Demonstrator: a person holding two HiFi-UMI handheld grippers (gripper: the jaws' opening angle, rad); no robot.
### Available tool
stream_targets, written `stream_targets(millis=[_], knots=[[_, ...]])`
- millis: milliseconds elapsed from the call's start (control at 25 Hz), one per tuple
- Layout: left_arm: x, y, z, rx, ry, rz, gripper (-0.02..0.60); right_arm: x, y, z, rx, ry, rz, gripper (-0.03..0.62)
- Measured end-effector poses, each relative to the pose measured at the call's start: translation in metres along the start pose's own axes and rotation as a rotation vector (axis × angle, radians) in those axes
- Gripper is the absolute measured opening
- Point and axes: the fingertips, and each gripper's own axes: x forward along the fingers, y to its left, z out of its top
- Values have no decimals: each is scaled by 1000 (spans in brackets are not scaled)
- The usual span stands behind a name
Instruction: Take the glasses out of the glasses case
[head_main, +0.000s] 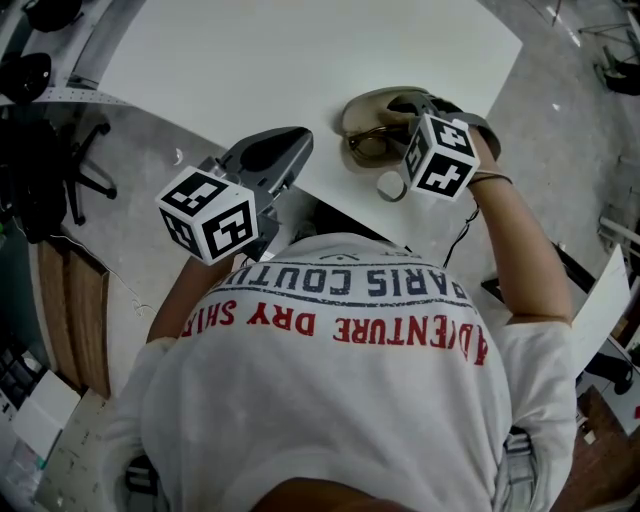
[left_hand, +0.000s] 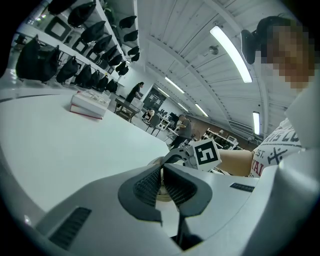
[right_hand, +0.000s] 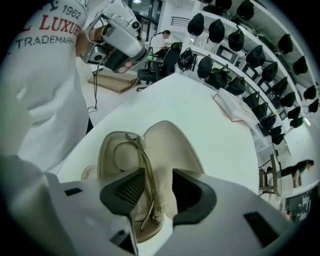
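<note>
Thin gold-framed glasses (right_hand: 146, 172) lie in the open beige oval case (right_hand: 172, 145), between the right tool's (right_hand: 157, 192) parted jaws and ungripped. Their long axis runs lengthwise along the case. The left tool (left_hand: 162, 185) is held closed and empty.

Gold-framed glasses (right_hand: 142, 153), a cream case (right_hand: 175, 145), a white table (head_main: 300, 60). The left gripper (left_hand: 162, 187) and right gripper (right_hand: 152, 192) are pale grey with black ribbed pads (right_hand: 131, 189); their cubes (head_main: 208, 215) carry black-and-white square markers. The shirt (head_main: 350, 420) is white, lettered red and navy.
</note>
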Motion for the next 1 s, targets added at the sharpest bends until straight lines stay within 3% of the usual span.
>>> stream_targets(millis=[280, 520, 1000], knots=[[-4, 6, 3, 20, -11, 20, 35, 8, 8, 2, -101, 58, 45, 142], [-7, 14, 4, 3, -24, 25, 35, 16, 15, 2, -142, 77, 73, 63], [-9, 13, 6, 4, -32, 26, 37, 14, 18, -1, -206, 96, 70, 32]])
